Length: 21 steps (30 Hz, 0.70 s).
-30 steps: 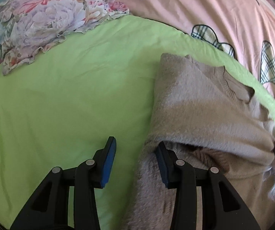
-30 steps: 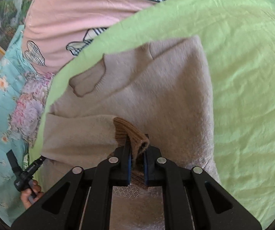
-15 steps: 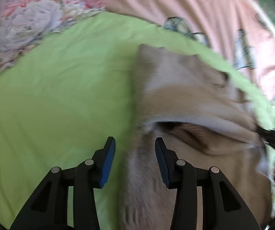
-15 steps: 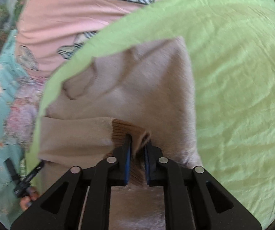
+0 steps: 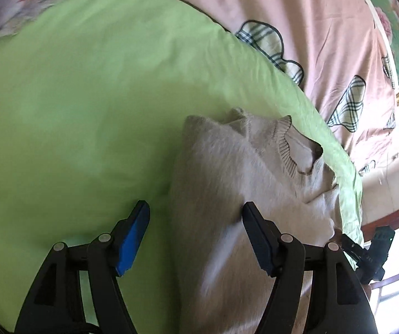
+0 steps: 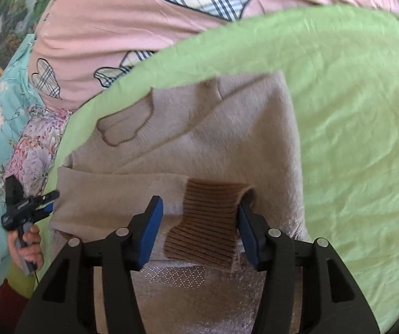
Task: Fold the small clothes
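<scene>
Brown ribbed cuff [image 6: 210, 224] lies loose between the spread fingers of the right gripper [image 6: 198, 226], its sleeve folded across the beige sweater [image 6: 213, 128] on the green sheet [image 6: 352, 128]; the left gripper [image 5: 195, 235], also spread wide, straddles the sweater's side edge. Soft, fuzzy knit, likely floppy and light; pinch cuffs or ribbed collar [image 5: 285, 150] beyond

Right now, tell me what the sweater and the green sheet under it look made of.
Sweater: apparently fuzzy knit, wool or acrylic; soft nap, brown ribbed cuff. Green sheet: probably thin woven cotton or a blend; matte, finely creased.
</scene>
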Each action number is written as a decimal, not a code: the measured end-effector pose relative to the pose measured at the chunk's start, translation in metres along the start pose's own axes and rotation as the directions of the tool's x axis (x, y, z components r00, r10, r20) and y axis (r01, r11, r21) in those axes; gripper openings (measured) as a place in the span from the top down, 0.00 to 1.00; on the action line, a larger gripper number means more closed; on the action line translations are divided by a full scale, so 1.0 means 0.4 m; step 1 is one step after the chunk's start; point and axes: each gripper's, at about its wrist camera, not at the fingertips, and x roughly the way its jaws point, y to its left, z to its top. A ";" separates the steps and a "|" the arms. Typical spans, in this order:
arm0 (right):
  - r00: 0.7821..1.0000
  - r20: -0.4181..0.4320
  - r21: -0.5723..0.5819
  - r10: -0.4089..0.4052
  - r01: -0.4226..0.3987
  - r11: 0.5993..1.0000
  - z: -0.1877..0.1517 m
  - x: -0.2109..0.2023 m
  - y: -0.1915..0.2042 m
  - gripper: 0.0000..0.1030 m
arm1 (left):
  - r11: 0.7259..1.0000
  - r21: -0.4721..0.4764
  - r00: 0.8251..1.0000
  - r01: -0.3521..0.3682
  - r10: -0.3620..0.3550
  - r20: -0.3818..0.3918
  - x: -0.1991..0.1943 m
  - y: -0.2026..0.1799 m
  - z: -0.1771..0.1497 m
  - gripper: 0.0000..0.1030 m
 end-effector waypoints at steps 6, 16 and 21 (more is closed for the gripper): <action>1.000 -0.014 -0.050 0.025 -0.026 0.998 -0.014 0.016 0.009 0.88 | 0.983 0.084 0.965 -0.164 0.142 0.220 -0.061 -0.062 -0.037 0.90; 0.999 -0.010 -0.088 -0.043 0.042 0.995 -0.010 0.007 0.019 0.97 | 0.946 0.061 0.927 -0.318 0.297 0.228 -0.049 -0.047 -0.058 0.67; 0.995 -0.044 -0.104 -0.089 0.084 0.991 -0.005 0.011 0.006 0.97 | 0.948 0.048 0.931 -0.315 0.298 0.211 -0.071 -0.022 -0.098 0.65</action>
